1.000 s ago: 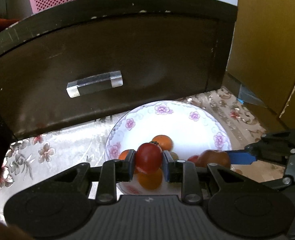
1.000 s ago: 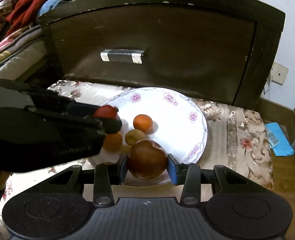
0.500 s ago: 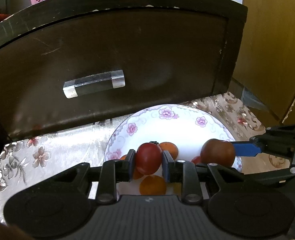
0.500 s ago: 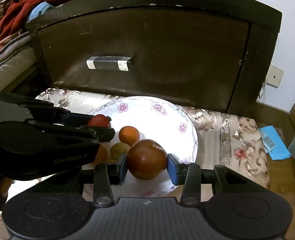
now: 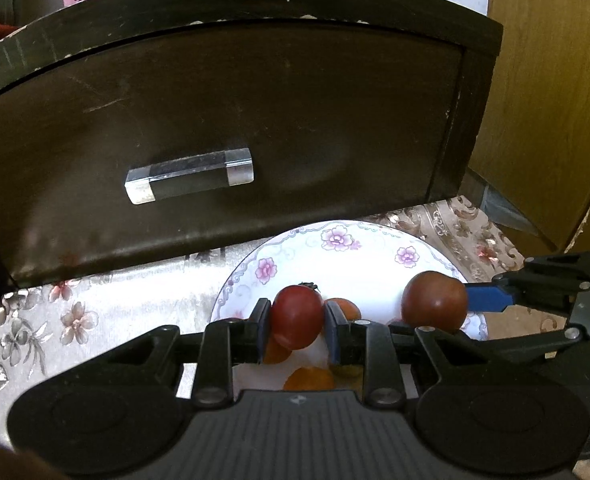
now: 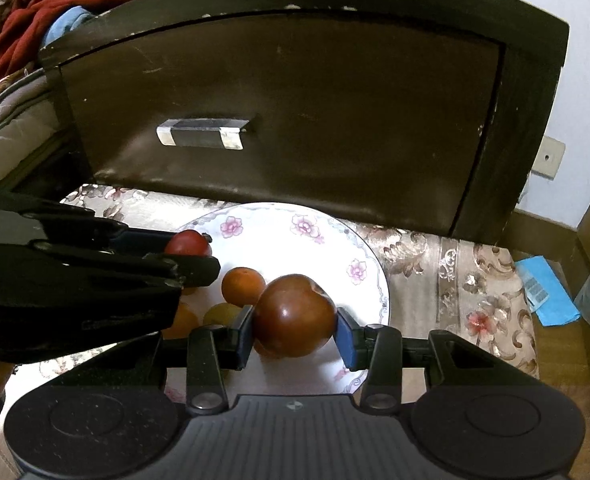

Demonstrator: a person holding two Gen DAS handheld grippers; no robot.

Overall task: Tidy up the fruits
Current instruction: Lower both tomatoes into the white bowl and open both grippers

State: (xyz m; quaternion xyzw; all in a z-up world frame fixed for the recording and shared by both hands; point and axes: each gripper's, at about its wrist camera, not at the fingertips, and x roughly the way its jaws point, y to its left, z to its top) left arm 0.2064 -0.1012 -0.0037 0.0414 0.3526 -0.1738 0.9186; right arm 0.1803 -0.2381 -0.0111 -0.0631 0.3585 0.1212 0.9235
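My left gripper [image 5: 297, 322] is shut on a small red tomato [image 5: 297, 316] and holds it above the white floral plate [image 5: 335, 240]. My right gripper [image 6: 295, 326] is shut on a larger dark red fruit [image 6: 294, 314], also above the plate [image 6: 295, 224]. That fruit shows in the left wrist view [image 5: 434, 300] and the tomato in the right wrist view [image 6: 187, 243]. Small orange fruits [image 6: 242, 286] and a greenish one [image 6: 219, 314] lie on the plate below.
A dark wooden drawer front [image 5: 235, 120] with a clear handle [image 5: 189, 175] stands close behind the plate. A patterned cloth [image 6: 455, 264] covers the surface. A blue packet [image 6: 545, 290] lies at the right. Red clothing [image 6: 47, 12] is piled at the back left.
Both grippers have risen with their fruits, away from the plate. The plate and its orange fruits now sit lower in both views.
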